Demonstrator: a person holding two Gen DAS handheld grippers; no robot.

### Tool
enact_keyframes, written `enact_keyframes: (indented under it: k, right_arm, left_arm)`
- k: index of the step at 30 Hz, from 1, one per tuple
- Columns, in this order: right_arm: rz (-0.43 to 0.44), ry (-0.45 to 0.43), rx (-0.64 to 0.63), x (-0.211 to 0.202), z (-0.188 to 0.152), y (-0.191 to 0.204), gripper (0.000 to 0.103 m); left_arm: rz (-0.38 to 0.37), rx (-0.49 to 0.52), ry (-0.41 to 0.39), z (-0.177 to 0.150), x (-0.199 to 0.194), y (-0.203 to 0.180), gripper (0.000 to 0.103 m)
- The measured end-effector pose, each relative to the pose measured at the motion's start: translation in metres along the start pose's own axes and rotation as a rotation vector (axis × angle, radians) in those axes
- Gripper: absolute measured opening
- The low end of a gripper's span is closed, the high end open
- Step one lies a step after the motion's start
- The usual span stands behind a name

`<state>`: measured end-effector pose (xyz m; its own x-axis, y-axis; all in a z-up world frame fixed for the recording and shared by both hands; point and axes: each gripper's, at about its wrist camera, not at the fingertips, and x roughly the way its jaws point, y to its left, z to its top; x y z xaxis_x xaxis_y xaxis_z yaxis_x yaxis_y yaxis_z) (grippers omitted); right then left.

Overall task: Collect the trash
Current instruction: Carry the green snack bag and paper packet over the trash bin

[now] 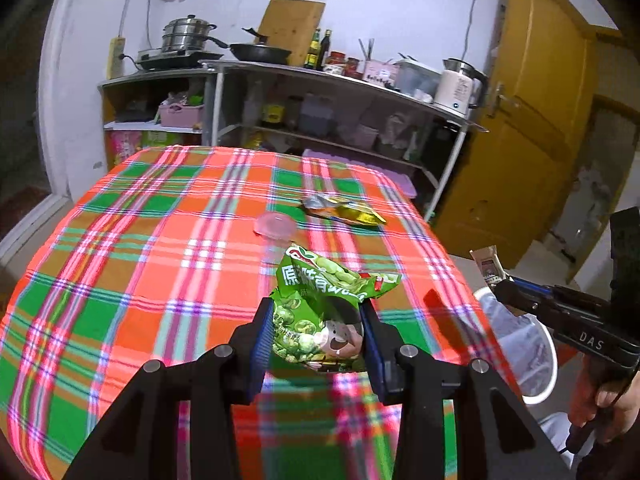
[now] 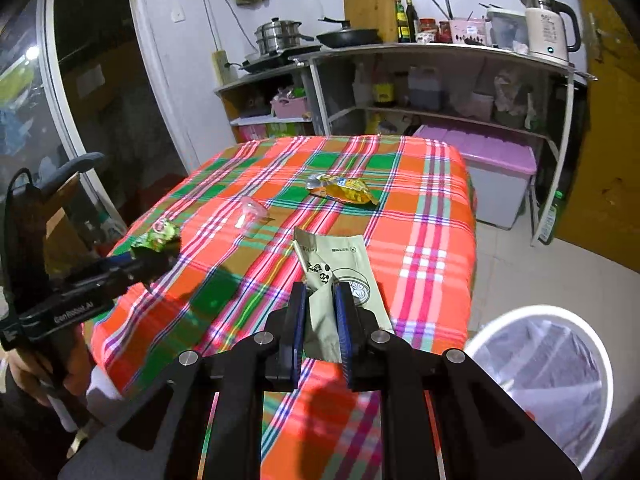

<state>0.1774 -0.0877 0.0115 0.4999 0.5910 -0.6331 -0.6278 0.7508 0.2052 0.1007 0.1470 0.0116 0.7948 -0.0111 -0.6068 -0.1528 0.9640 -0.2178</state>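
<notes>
My left gripper [image 1: 318,332] squeezed on a green bag [image 1: 320,312], my right gripper [image 2: 320,316] pinched on a pale wrapper [image 2: 340,276], both held above the tablecloth [image 2: 424,216], clear cup [image 2: 253,216] & yellow wrapper [image 2: 348,190] lying further back, lined bin [image 2: 560,384] beside the table at my right.

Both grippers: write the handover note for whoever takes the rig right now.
Left gripper: shut on the green bag, held above the table.
Right gripper: shut on the beige wrapper, near the table's right edge, beside the bin.
Bin: white, lined, on the floor right of the table.
Done: two pieces picked up, neither dropped in the bin yet.
Left: bin both, then collect the yellow wrapper and the clear cup from the table.
</notes>
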Motion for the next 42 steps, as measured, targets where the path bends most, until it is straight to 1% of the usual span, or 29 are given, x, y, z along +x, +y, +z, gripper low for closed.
enact_keyframes:
  k: [7, 11, 22, 32, 42]
  right_arm:
    - [-0.016, -0.023, 0.013, -0.031, -0.017, 0.0, 0.016]
    - [-0.045, -0.04, 0.017, -0.047, -0.025, -0.001, 0.016]
    - [-0.108, -0.063, 0.07, -0.076, -0.046, -0.022, 0.016]
    - [-0.154, -0.083, 0.123, -0.098, -0.057, -0.048, 0.016]
    - [-0.201, -0.081, 0.183, -0.109, -0.072, -0.079, 0.016]
  left_arm:
    - [-0.054, 0.024, 0.0, -0.012, -0.015, -0.028, 0.041]
    - [-0.079, 0.044, -0.003, -0.016, -0.021, -0.043, 0.041]
    - [-0.157, 0.113, 0.015, -0.026, -0.025, -0.088, 0.041]
    - [-0.211, 0.18, 0.043, -0.03, -0.015, -0.133, 0.041]
    - [-0.255, 0.229, 0.087, -0.034, 0.009, -0.169, 0.041]
